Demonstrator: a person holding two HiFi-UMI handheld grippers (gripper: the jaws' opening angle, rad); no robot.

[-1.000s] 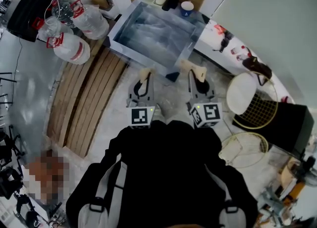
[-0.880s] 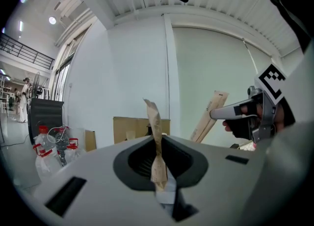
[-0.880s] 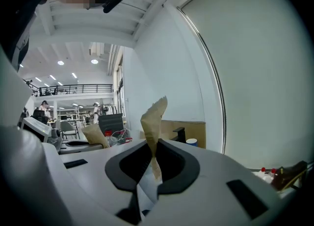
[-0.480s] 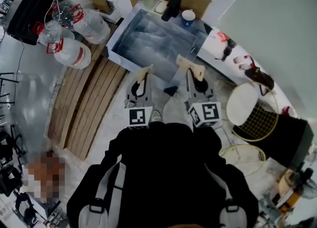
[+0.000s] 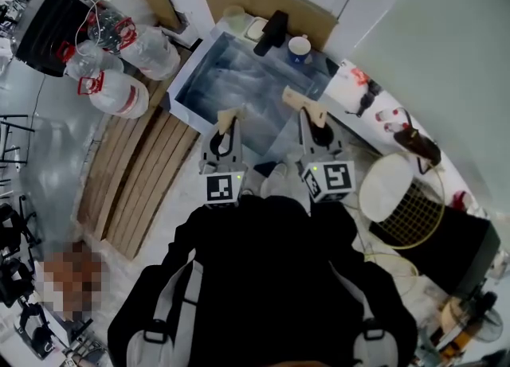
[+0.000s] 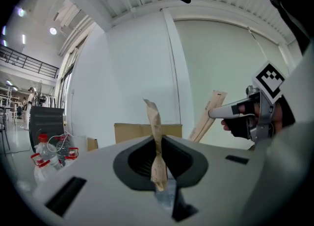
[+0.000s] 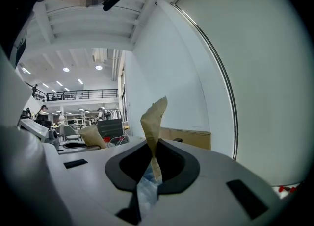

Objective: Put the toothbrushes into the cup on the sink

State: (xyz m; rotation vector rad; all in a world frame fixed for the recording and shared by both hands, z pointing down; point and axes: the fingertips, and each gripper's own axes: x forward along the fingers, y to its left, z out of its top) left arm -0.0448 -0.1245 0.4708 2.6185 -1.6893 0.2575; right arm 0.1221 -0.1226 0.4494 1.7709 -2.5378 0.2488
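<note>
A white-and-blue cup (image 5: 300,48) stands on the back rim of the steel sink (image 5: 209,65). I cannot make out any toothbrush in these views. My left gripper (image 5: 229,118) and right gripper (image 5: 301,103) are held side by side over the sink's near edge and point at the wall. Both have their tan-padded jaws pressed together with nothing between them. In the left gripper view the left gripper (image 6: 151,106) points up at the white wall, with the right gripper (image 6: 216,103) beside it. The right gripper (image 7: 155,111) shows the same shut pads in its own view.
On the sink's back rim are a clear cup (image 5: 233,15), a soap dish (image 5: 256,28) and a black object (image 5: 272,33). Small red and black items (image 5: 362,87) lie on the counter to the right. Water bottles (image 5: 119,71), a wooden pallet (image 5: 139,170) and a wire basket (image 5: 406,198) stand around.
The person has come closer to the sink. Both grippers, jaws still together, now reach over its near edge instead of hanging above the floor before it.
</note>
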